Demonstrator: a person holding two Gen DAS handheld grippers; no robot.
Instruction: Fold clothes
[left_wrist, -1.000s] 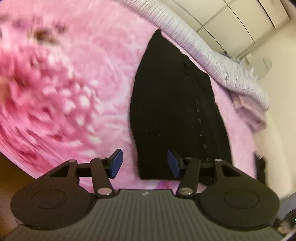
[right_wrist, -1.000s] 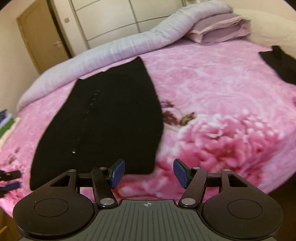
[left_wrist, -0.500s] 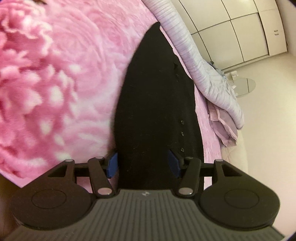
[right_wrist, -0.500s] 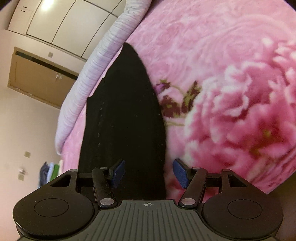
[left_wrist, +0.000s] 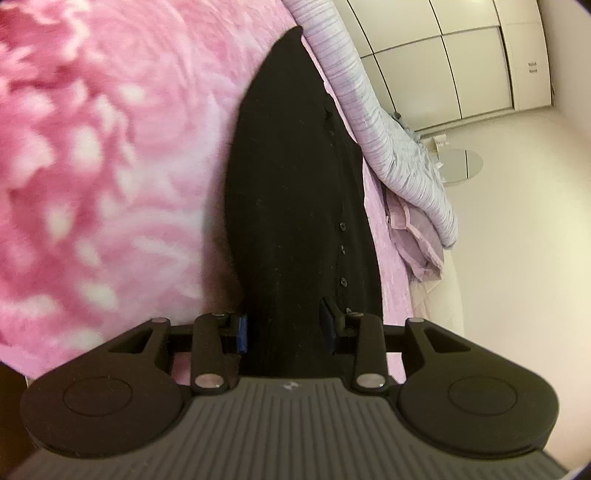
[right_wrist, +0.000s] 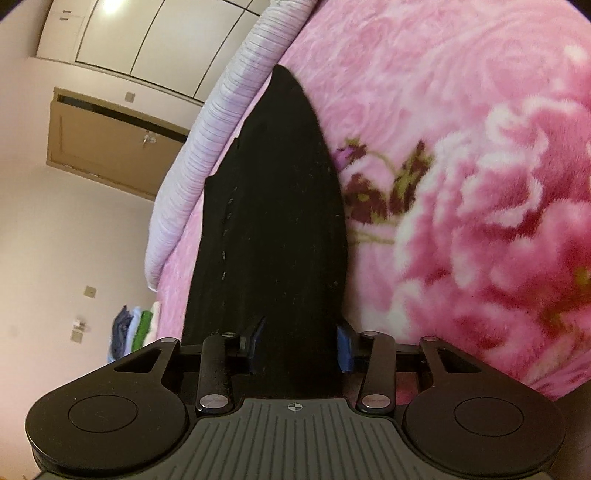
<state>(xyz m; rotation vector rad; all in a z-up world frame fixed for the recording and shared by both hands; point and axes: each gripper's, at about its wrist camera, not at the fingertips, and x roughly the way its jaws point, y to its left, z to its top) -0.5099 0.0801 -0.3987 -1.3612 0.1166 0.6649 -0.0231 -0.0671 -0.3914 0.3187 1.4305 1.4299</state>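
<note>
black garment (left_wrist: 295, 206) between closing grippers

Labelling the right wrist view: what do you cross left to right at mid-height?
Wooden door → rolled lilac duvet → black buttoned garment → pink floral blanket.

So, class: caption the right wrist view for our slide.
Right gripper closing around the black garment's hem on a pink floral blanket.
</note>
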